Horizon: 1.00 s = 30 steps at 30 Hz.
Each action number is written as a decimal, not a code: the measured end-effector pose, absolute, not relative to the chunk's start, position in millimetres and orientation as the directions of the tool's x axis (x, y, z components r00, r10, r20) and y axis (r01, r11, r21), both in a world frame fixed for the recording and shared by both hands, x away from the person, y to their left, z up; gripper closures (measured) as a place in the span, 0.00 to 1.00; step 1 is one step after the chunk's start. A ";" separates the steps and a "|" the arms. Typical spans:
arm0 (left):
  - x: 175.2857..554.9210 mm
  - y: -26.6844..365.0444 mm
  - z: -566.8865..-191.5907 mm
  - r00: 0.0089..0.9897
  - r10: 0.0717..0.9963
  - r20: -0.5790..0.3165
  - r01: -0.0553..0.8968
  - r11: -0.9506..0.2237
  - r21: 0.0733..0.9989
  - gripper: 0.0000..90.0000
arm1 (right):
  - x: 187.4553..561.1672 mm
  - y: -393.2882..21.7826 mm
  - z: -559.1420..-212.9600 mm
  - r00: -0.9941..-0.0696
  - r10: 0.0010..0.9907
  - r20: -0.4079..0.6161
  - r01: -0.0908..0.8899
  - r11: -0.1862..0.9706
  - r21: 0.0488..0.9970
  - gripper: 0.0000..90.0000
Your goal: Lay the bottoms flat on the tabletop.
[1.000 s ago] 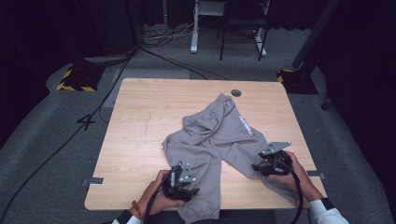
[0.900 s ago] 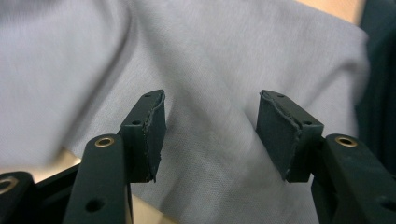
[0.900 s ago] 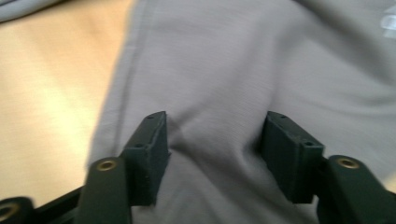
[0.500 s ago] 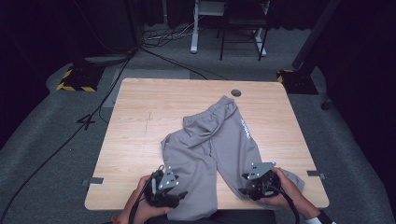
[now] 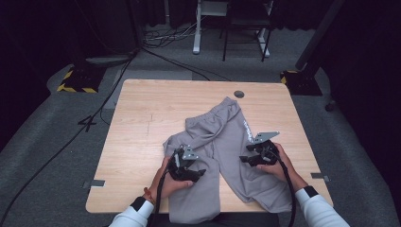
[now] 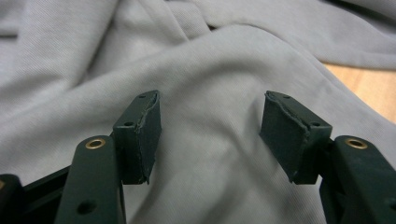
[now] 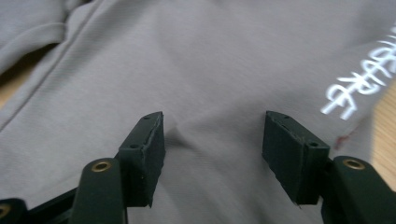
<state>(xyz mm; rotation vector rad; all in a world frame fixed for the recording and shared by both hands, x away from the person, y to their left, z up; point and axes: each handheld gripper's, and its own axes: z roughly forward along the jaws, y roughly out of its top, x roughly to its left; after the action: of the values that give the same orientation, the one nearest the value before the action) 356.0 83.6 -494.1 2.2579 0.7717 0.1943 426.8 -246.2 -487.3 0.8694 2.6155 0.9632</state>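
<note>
At the near edge of the table (image 5: 137, 127) our two hands come in, each with a pair of tongs over the grey sweatpants (image 5: 227, 142). Our left gripper (image 5: 188, 171) sits above the left leg, just beside the crumpled waist end, and its jaws have just been closing a little; they stand apart with only loose cloth (image 6: 210, 121) under them, nothing pinched. Our right gripper (image 5: 253, 157) hovers over the right leg, near the white lettering (image 7: 364, 84) along its side seam; its jaws have just been opening, and they too gape over flat fabric without gripping it. Both leg ends hang off the near edge. Farther off, the pants narrow toward a small round hole (image 5: 239, 94) at the far side.
</note>
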 end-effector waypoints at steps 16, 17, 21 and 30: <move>304.4 97.9 -470.5 0.863 0.504 -0.044 0.381 -0.590 0.712 0.40 | 398.7 -279.1 -480.8 -0.762 0.640 -0.099 0.463 0.645 0.608 0.42; 311.1 97.7 -467.6 0.852 0.522 -0.035 0.385 -0.580 0.718 0.39 | 398.1 -277.2 -479.5 -0.764 0.636 -0.104 0.455 0.646 0.613 0.42; 359.3 93.3 -458.6 0.802 0.597 -0.006 0.408 -0.542 0.734 0.37 | 396.5 -268.2 -475.3 -0.777 0.624 -0.078 0.437 0.625 0.647 0.42; 448.7 79.0 -469.8 0.740 0.672 0.028 0.480 -0.557 0.678 0.45 | 393.2 -259.2 -482.6 -0.808 0.584 -0.079 0.410 0.653 0.636 0.42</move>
<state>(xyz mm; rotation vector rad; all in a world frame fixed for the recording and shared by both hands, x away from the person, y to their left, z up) 448.7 79.0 -469.8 2.2712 0.8634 0.3749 393.2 -259.2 -482.6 0.7996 2.5958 0.8984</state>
